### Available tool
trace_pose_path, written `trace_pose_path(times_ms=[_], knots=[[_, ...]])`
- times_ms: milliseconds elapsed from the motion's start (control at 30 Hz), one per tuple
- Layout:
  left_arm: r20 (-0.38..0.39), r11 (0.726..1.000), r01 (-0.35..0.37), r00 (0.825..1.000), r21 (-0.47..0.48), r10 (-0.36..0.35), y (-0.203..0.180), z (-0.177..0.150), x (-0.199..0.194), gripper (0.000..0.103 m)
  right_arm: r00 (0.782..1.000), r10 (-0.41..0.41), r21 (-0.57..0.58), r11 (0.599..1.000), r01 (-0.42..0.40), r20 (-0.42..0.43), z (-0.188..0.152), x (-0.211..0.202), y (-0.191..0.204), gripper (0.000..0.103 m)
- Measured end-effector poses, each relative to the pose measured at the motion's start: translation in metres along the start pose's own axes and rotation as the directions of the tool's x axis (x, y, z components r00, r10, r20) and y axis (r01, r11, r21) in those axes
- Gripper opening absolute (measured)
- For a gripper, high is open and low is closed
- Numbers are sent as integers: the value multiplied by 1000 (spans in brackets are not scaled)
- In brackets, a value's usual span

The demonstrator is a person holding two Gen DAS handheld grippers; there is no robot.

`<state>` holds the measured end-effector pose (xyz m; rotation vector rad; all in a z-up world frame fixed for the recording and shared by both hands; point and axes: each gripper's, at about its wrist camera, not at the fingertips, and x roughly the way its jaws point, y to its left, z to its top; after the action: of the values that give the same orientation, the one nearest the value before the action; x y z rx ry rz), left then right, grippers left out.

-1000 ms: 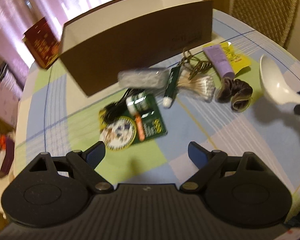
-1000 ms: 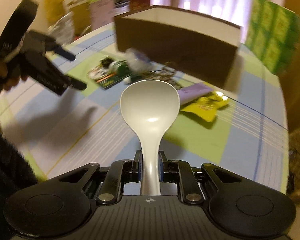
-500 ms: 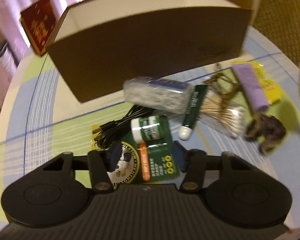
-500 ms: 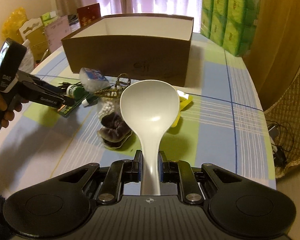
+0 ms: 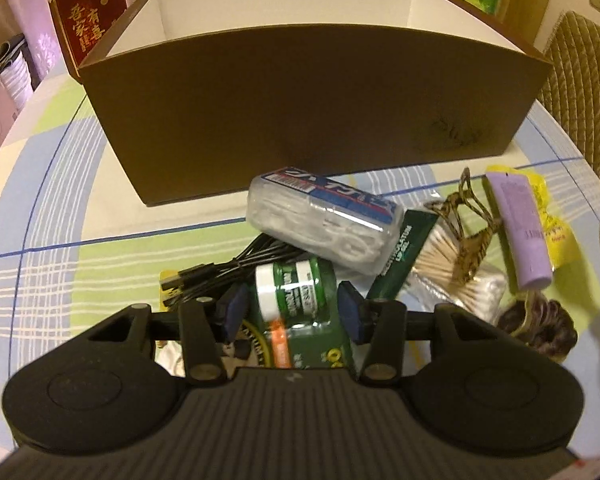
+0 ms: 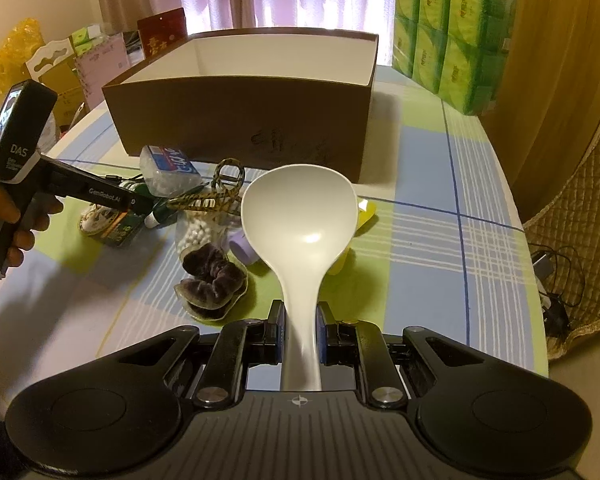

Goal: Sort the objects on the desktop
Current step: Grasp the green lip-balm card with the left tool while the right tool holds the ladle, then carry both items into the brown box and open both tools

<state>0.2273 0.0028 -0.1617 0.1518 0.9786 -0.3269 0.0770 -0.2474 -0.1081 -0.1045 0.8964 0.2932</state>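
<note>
My left claw [image 5: 290, 308] pinches the green blister pack [image 5: 300, 312] lying on the counter [image 5: 60, 216] before the brown box [image 5: 308, 108]. My right claw [image 6: 300, 336] is clamped on the white ladle [image 6: 300, 216]. I'd lift straight, clear of the black cable [image 5: 236, 268], then over the box wall.

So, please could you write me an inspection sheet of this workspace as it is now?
Surface: table with checked cloth, mostly covered near the box.
Job's things: open brown box; white ladle; green bottle pack; clear floss case; purple tube; cotton swabs; brown scrunchie; hair claw; green tube.
Clutter: yellow packet under the purple tube.
Tongs: left tongs straddle the green bottle pack, contact unclear; right tongs shut on the ladle handle.
Cables: black cable beside the bottle pack; another on the floor.
Surroundings: curtains, green tissue packs, woven chair, red box.
</note>
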Motion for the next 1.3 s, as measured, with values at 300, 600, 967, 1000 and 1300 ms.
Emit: trace_pose_path(times_ms=[300,600,967,1000,1300], knots=[[5,1000,8,1000,28,-8,10,-18,-15,30,1000,24,-14,1000,-24,-5,1,3,0,12],[-38,993,-8,999,117,13,17,-56,-56,29,998,52,-26,998,-53,-27,-4,3,2,12],[65,978,1,998,207,-15,-6,-21,-110,30,992,130,-68,989,-129,4,22,0,12,12],[81,977,2,996,212,-20,-7,-13,-113,30,990,139,-67,988,-138,13,27,1,12,12],[207,970,1,977,241,-53,-16,53,-120,30,967,225,-115,971,-212,119,101,8,14,12]])
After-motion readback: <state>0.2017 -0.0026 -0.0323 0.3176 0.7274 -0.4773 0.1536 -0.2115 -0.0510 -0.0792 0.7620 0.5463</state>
